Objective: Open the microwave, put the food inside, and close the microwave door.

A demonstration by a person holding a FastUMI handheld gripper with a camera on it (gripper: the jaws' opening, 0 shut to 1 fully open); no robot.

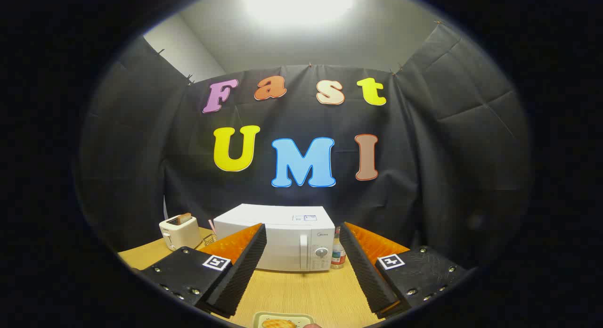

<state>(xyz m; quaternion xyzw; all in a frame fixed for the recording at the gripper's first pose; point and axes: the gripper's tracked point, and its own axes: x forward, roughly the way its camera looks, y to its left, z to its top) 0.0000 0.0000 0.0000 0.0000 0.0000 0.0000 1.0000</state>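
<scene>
Gripper (301, 266) jaws stood wide apart when we looked along them, holding nothing, with bare wooden tabletop (301, 295) showing in the gap between the two black ribbed fingers (242, 266). Each finger carried an orange backing and a small square marker on its black mount.

We took the microwave (282, 241) as our landmark. Nearest to us, well in front of the microwave and just below the gap between the fingers, lay a pale plate (282, 317) with a piece of golden-brown food (279, 323) on it; we saw only its far part.

Beyond the fingers, the white microwave sat on the tabletop with its door closed, its handle and round dial toward the right of its front face. Just beside the microwave's right side stood a small clear bottle (337, 255) with a label. Off the microwave's left side, a little apart, stood a cream toaster (179, 232) with a slice of bread poking out of its slot. Between the toaster and the microwave we made out a small wire rack (210, 237), partly hidden behind the left finger.
</scene>
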